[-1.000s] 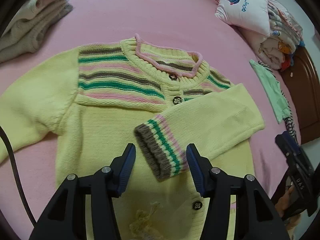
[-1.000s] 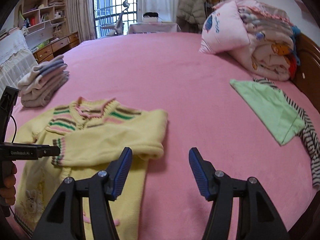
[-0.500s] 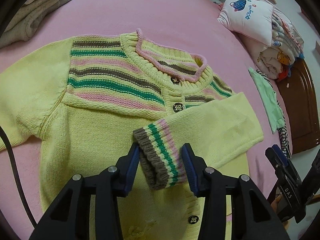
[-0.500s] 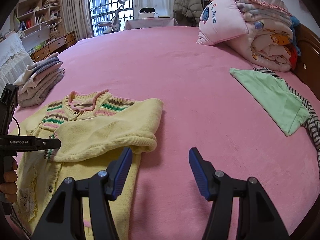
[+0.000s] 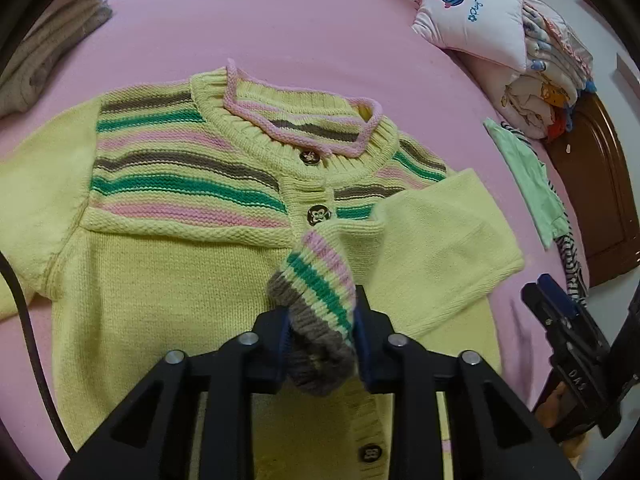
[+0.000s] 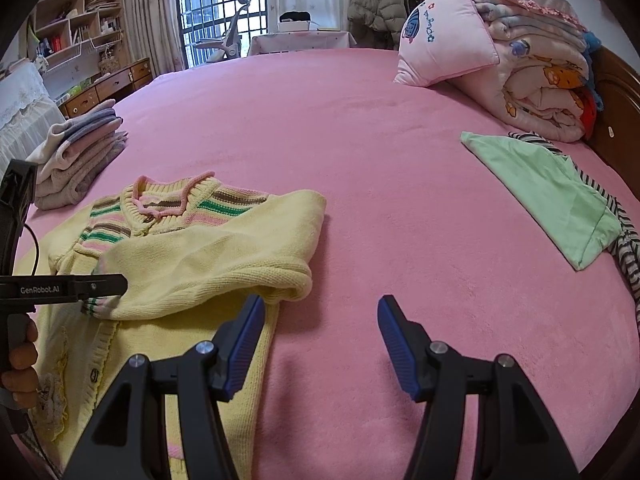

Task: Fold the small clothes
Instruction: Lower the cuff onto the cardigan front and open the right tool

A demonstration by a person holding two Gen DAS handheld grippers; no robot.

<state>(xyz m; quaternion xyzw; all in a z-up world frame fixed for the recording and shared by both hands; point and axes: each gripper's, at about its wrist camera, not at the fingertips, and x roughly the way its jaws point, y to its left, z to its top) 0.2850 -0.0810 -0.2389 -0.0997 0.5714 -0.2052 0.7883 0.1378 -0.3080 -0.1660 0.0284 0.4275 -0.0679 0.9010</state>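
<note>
Jaws of left gripper (image 5: 322, 334) closing on ribbed knit cuff (image 5: 316, 304).

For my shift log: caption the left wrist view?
Left gripper closing on the cardigan's striped cuff.

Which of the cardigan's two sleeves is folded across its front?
The sleeve whose striped cuff sits between the left tool's closing jaws lies folded over the cardigan's chest. The other sleeve lies spread out sideways on the pink bedspread.
</note>
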